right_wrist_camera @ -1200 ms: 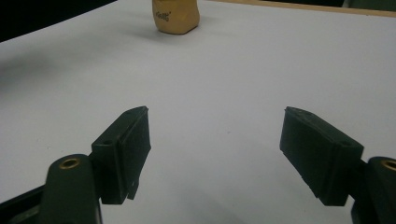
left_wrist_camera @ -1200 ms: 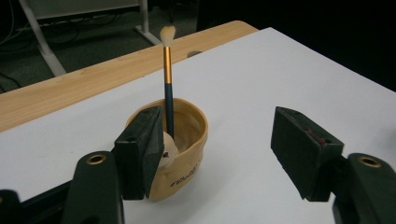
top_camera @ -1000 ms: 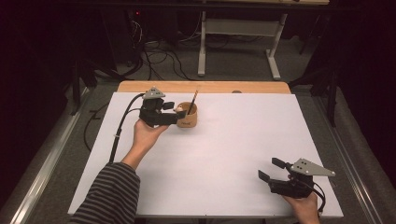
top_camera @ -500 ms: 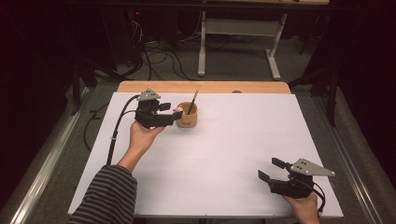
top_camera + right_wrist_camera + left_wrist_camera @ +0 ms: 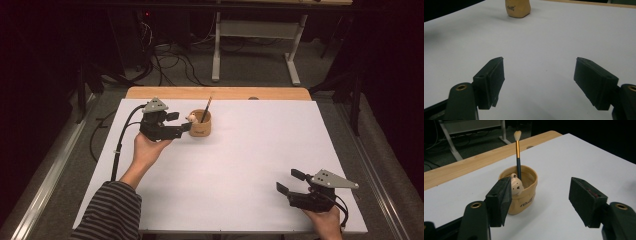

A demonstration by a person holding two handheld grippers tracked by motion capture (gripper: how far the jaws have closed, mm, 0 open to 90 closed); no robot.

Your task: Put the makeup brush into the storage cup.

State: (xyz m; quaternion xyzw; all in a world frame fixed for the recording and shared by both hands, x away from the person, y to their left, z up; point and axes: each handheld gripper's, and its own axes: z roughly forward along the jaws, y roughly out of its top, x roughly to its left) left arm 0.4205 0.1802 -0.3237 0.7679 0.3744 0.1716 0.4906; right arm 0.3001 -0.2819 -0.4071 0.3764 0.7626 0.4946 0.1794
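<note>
A dim room with cables and a metal frame on the floor is seen behind a white-topped bench [image 5: 250,165] whose far edge shows a strip of pale wood. Near the far left corner of the bench stands a small tan ceramic cup with a bear figure on its rim [image 5: 200,124], and a slim paintbrush with a dark handle, gold ferrule and pale tip [image 5: 517,150] is propped upright in it. The left claw [image 5: 182,122] is held just beside the cup with its jaws spread apart; in the left gripper view one pad [image 5: 499,200] is seen level with the cup's near side, the other well off to the side. For a good grasp, the claw would best be brought further forward and centred, so that the cup sits squarely between the jaws below the rim, clear of the bear and the brush, before any closing. A slow, level approach is advised, since the cup looks light and easily tipped. The right claw [image 5: 290,181] rests near the near right corner, jaws apart and empty.
</note>
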